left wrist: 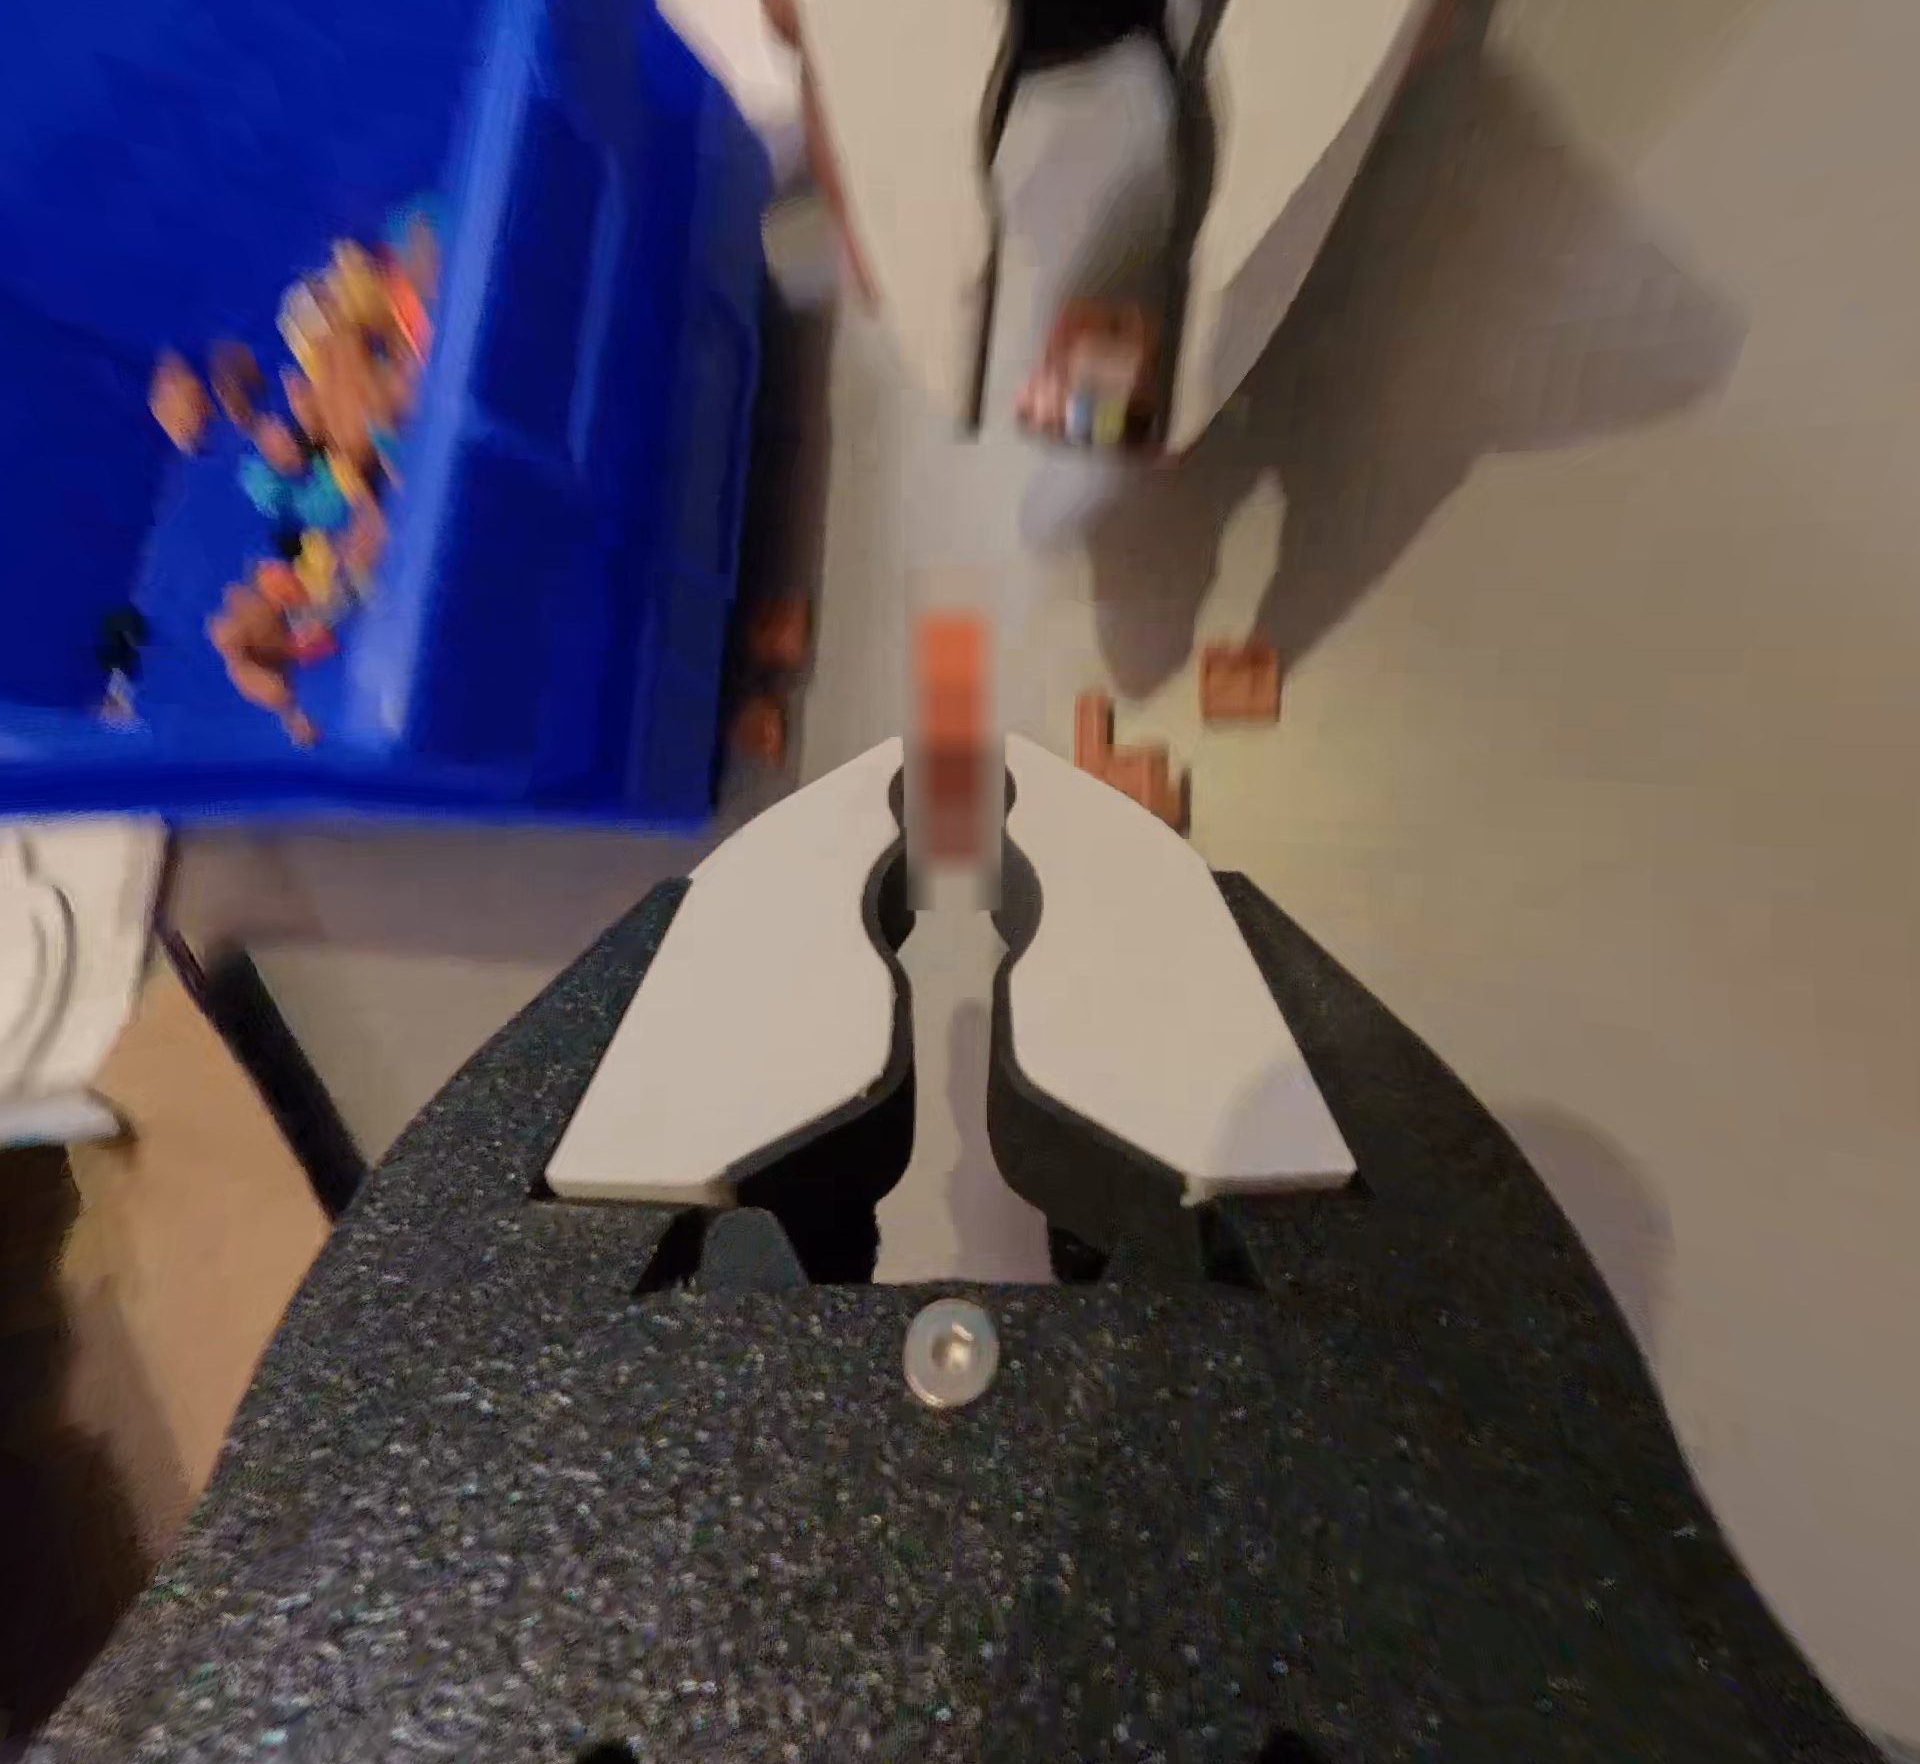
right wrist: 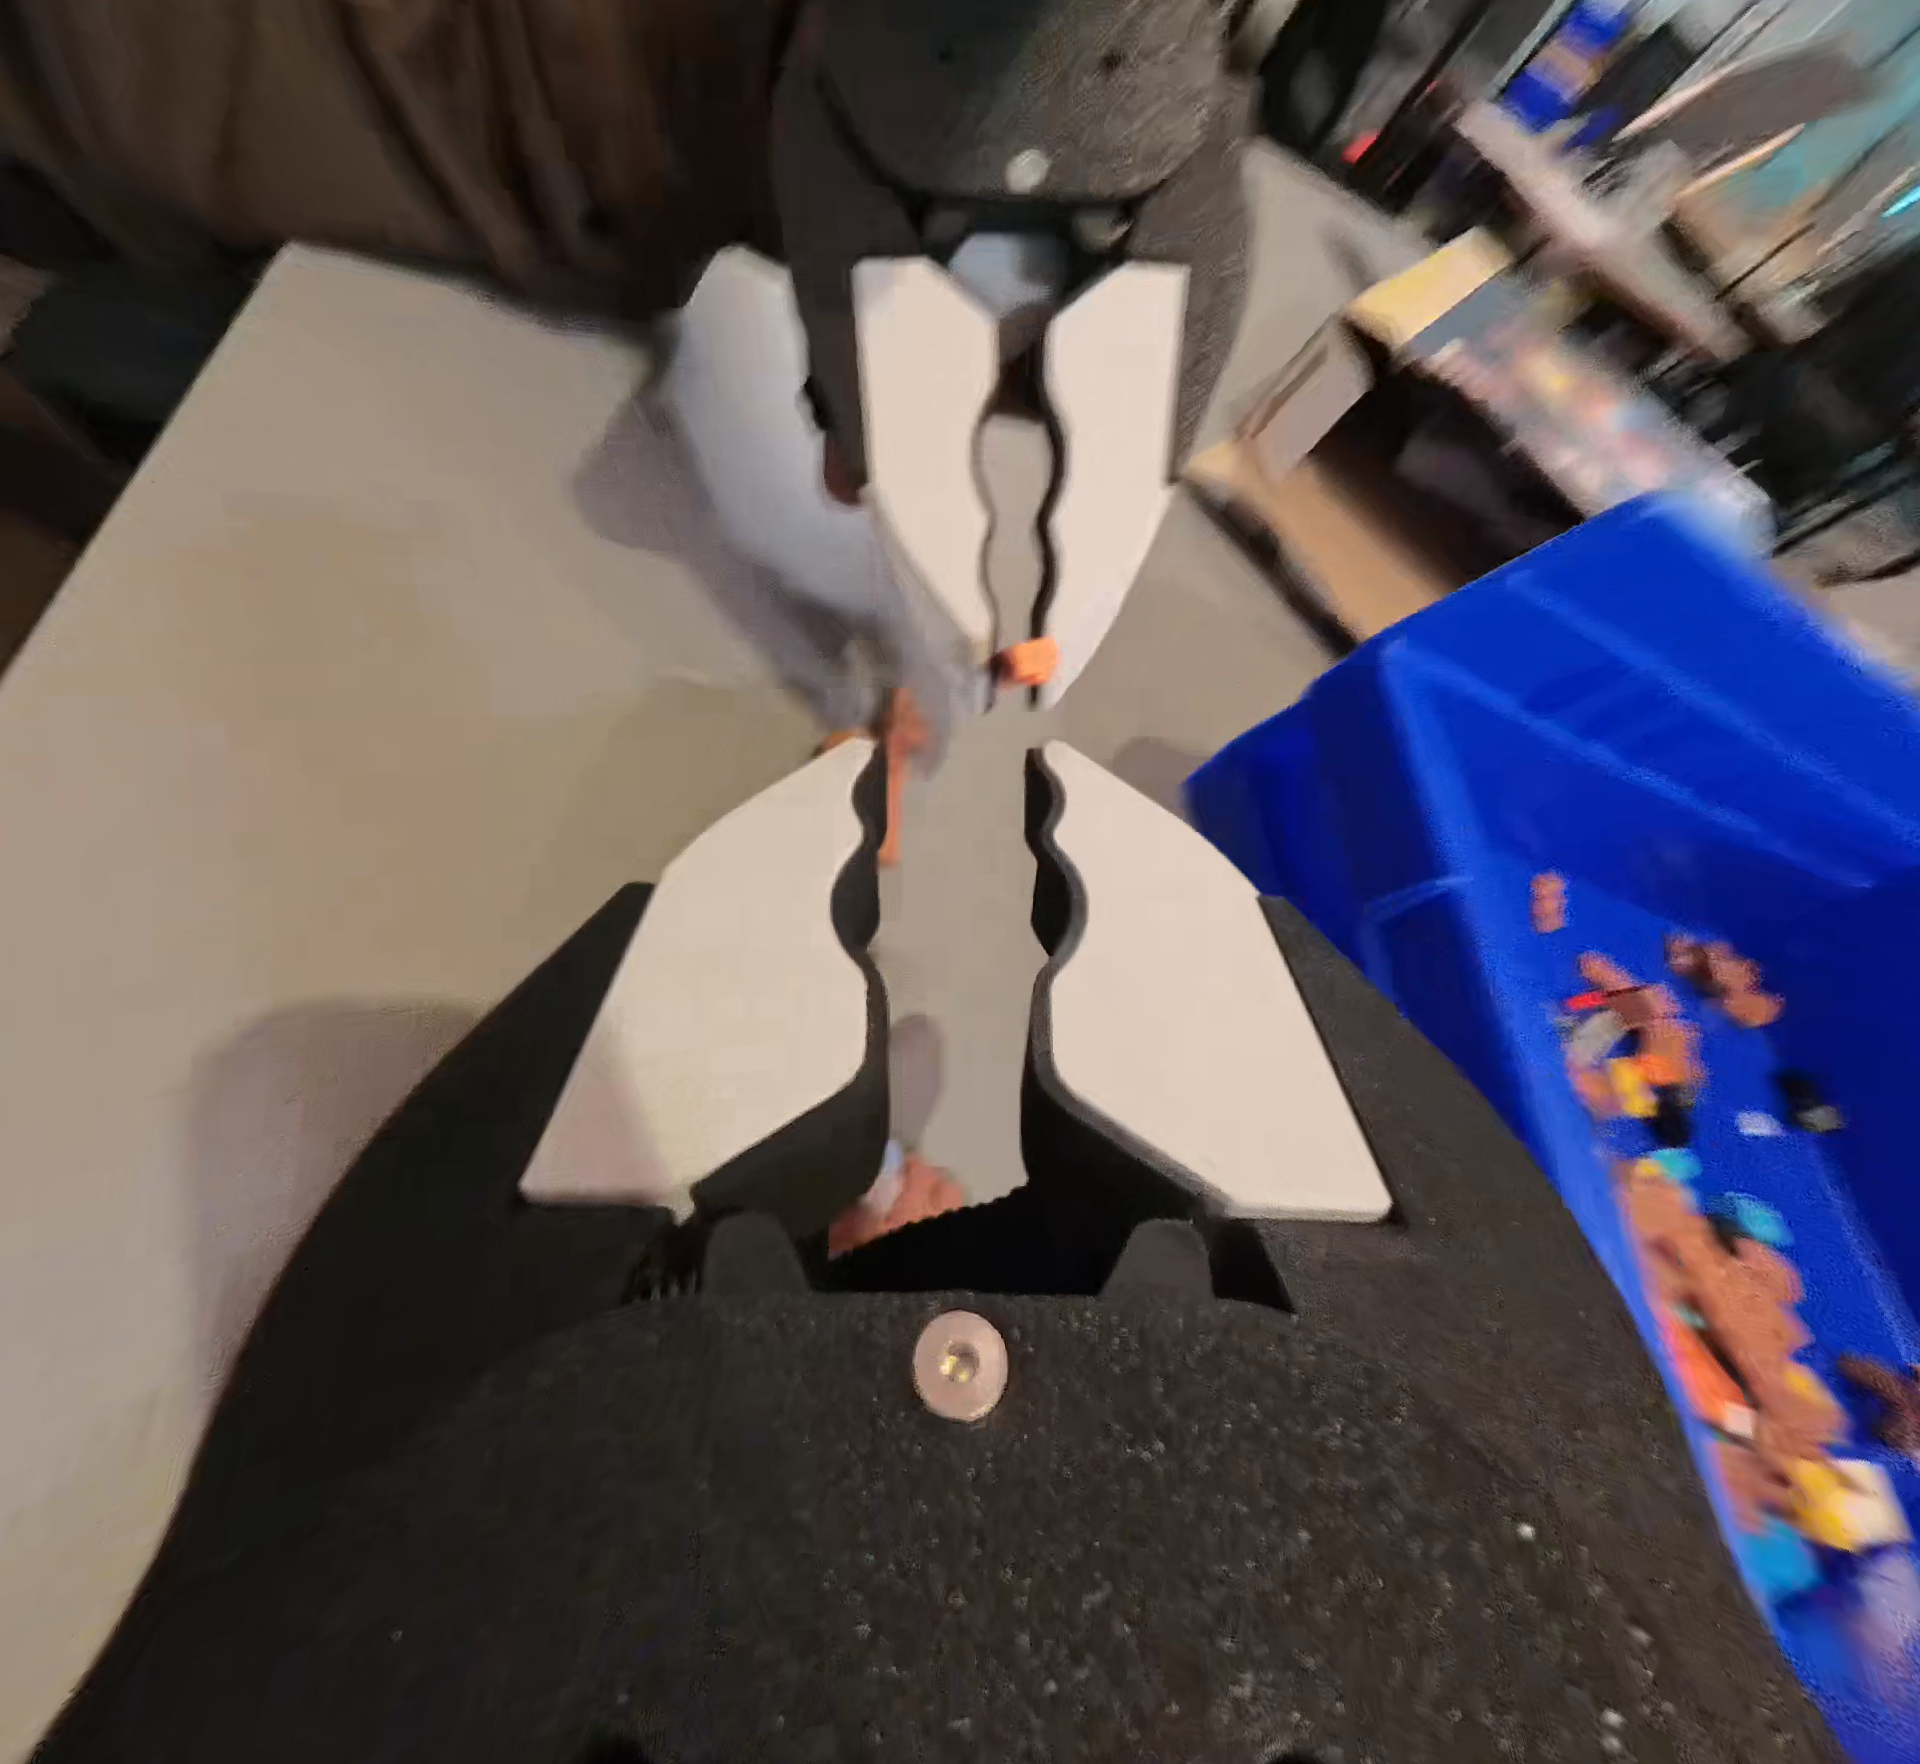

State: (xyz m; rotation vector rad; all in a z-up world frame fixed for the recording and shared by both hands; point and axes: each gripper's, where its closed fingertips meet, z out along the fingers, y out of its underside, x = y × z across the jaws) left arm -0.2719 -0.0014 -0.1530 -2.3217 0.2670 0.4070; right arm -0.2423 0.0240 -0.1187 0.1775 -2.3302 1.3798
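Note:
My left gripper (left wrist: 956, 746) is shut on a small orange brick (left wrist: 954, 665) that sticks out past its white fingertips, over the white table (left wrist: 1558, 571). It also shows in the right wrist view (right wrist: 1013, 680), with the brick (right wrist: 1023, 662) at its tips. My right gripper (right wrist: 956, 750) faces it tip to tip, a short gap apart; its jaws stand apart with nothing between them. It shows at the top of the left wrist view (left wrist: 1075, 431). Loose orange pieces (left wrist: 1132, 769) lie on the table beside the tips, also visible by my right gripper's left finger (right wrist: 894, 789).
A blue bin (left wrist: 582, 467) with several small coloured bricks (left wrist: 312, 426) stands beside the grippers, on the right in the right wrist view (right wrist: 1455, 779). A person in a brown garment (right wrist: 364, 52) is behind the table (right wrist: 312, 675). Cluttered shelves (right wrist: 1662, 156) stand far right. The tips of one gripper are about 5 cm away from the tips of the other.

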